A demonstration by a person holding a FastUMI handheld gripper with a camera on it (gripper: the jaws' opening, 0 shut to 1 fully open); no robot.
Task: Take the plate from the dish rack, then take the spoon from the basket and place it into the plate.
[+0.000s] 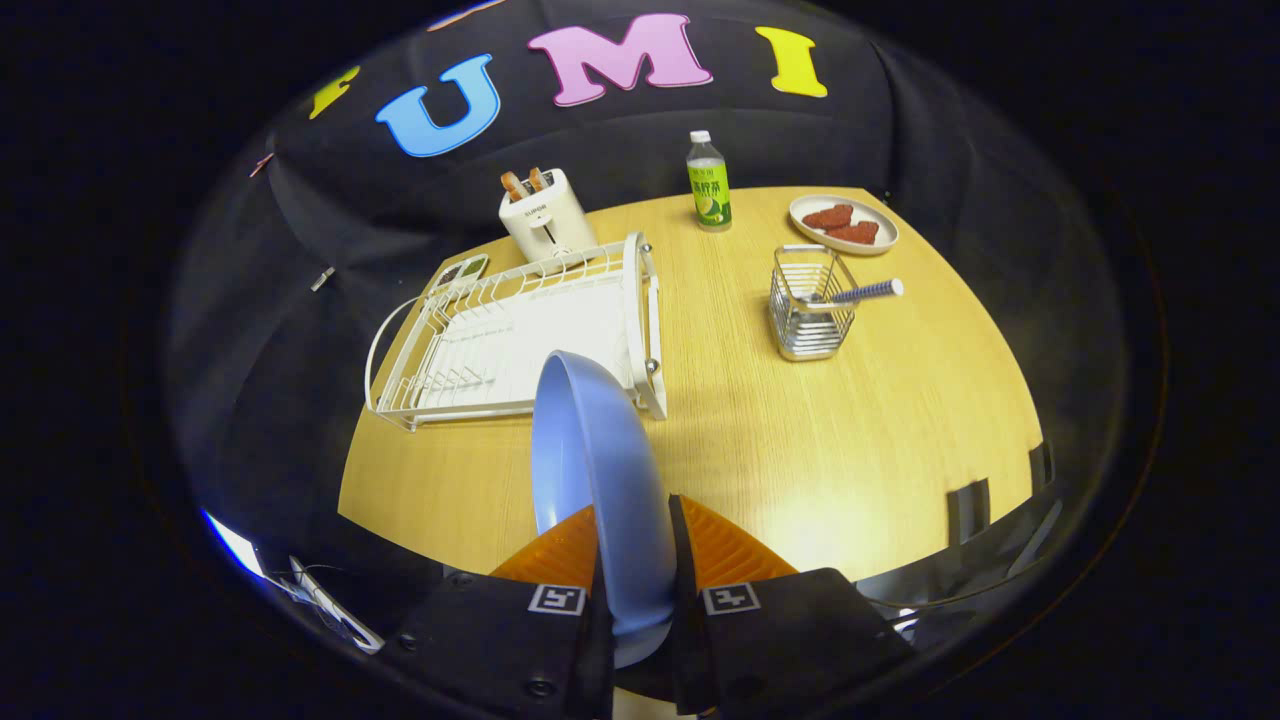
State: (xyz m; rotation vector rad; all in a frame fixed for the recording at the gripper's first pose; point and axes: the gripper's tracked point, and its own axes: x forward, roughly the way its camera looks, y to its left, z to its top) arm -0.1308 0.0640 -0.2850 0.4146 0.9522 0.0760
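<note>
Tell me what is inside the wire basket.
A spoon leans in the wire basket, handle poking out over its rim. Its bowl end is hard to make out. The hand-held gripper clamps the blue plate.

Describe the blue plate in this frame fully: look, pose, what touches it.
The blue plate is plain pale blue with a smooth, glossy-looking surface and a raised rim; the material could be plastic or ceramic. It stands on edge, its hollow side facing the white dish rack, clamped at its near rim between the gripper's two orange fingers. Its far rim overlaps the rack's near corner in this view; whether it touches the rack or the wooden table cannot be told.
</note>
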